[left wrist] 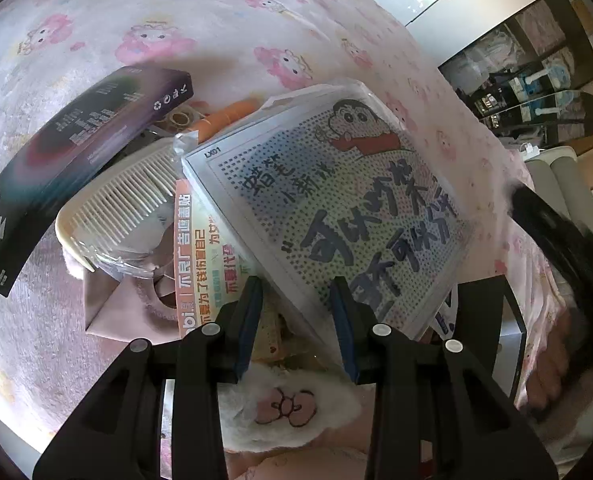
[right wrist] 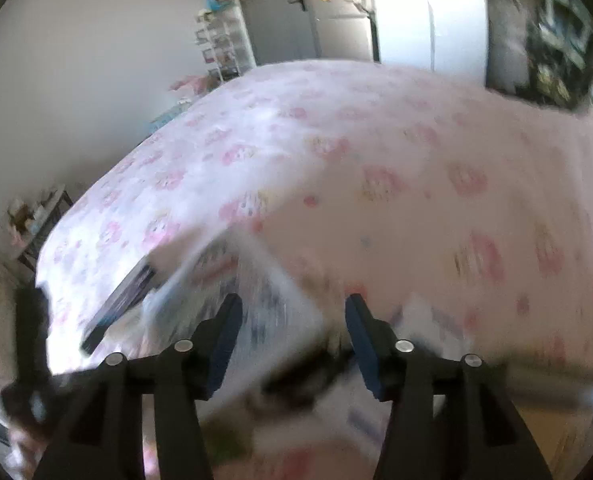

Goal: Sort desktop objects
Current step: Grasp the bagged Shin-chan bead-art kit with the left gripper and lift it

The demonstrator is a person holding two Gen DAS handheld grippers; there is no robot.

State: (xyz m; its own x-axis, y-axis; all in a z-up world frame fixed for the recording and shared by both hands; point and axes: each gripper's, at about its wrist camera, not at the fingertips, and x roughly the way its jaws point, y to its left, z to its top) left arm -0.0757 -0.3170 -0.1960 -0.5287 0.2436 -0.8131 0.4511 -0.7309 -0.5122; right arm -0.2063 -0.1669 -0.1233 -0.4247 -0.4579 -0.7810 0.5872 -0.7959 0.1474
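Fluffy white pouch (left wrist: 288, 412) nearest, pegboard kit (left wrist: 328, 216) in clear wrapper, perhaps sealed

The pegboard pack (left wrist: 328, 200) carries the code "LX01" at its upper left corner, and large dark Chinese brush characters, "蜡笔小新说" among them, beside a cartoon boy. The orange-edged sheet (left wrist: 194, 256) under it has Chinese print down its edge and the Latin letters "bi" near its lower end. The dark box (left wrist: 68, 152) bears pale print, too distorted to read. The right wrist view is too blurred for any text.
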